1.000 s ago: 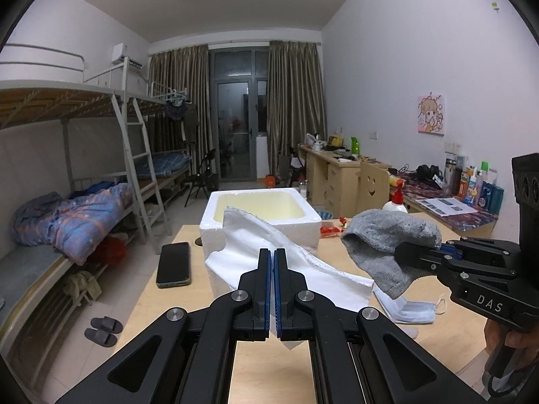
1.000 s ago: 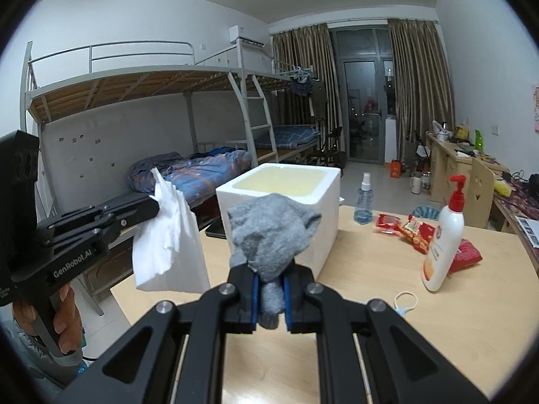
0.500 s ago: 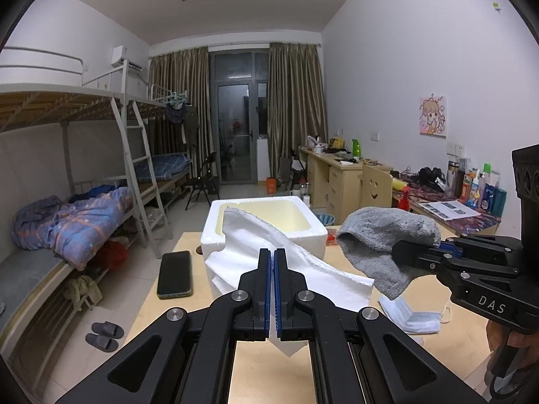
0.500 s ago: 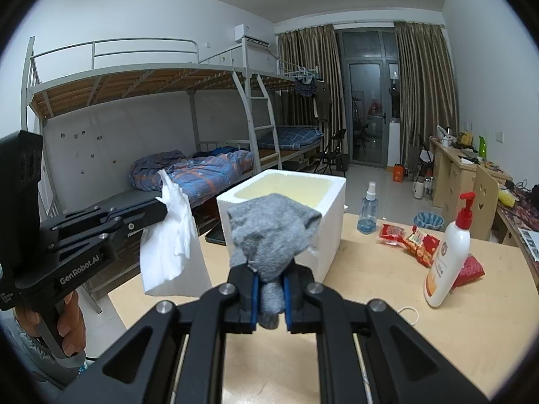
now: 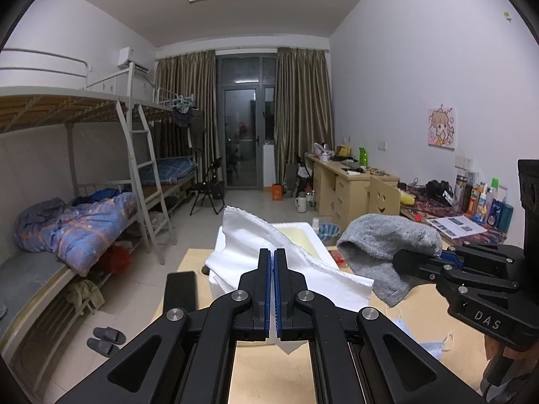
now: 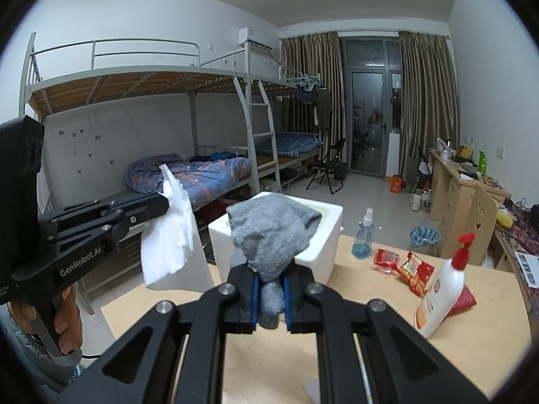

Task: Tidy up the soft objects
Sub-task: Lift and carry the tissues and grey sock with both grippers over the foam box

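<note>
My left gripper (image 5: 272,257) is shut on a white cloth (image 5: 286,266) and holds it in the air above the wooden table (image 5: 256,370); the cloth also hangs at the left of the right wrist view (image 6: 170,235). My right gripper (image 6: 269,276) is shut on a grey sock (image 6: 269,232), also lifted; the sock shows at the right of the left wrist view (image 5: 387,249). A white foam box (image 6: 323,245), open on top, stands on the table behind both cloths (image 5: 308,232).
On the table are a black phone (image 5: 180,291), a face mask (image 5: 427,346), a spray bottle (image 6: 363,235), red snack packets (image 6: 404,266) and a white pump bottle (image 6: 444,282). Bunk beds (image 5: 84,219) stand to the left, desks (image 5: 353,185) to the right.
Both grippers have risen and tilted upward with their cloths still held; the foam box and table sit lower in both views. The grips have not changed.
</note>
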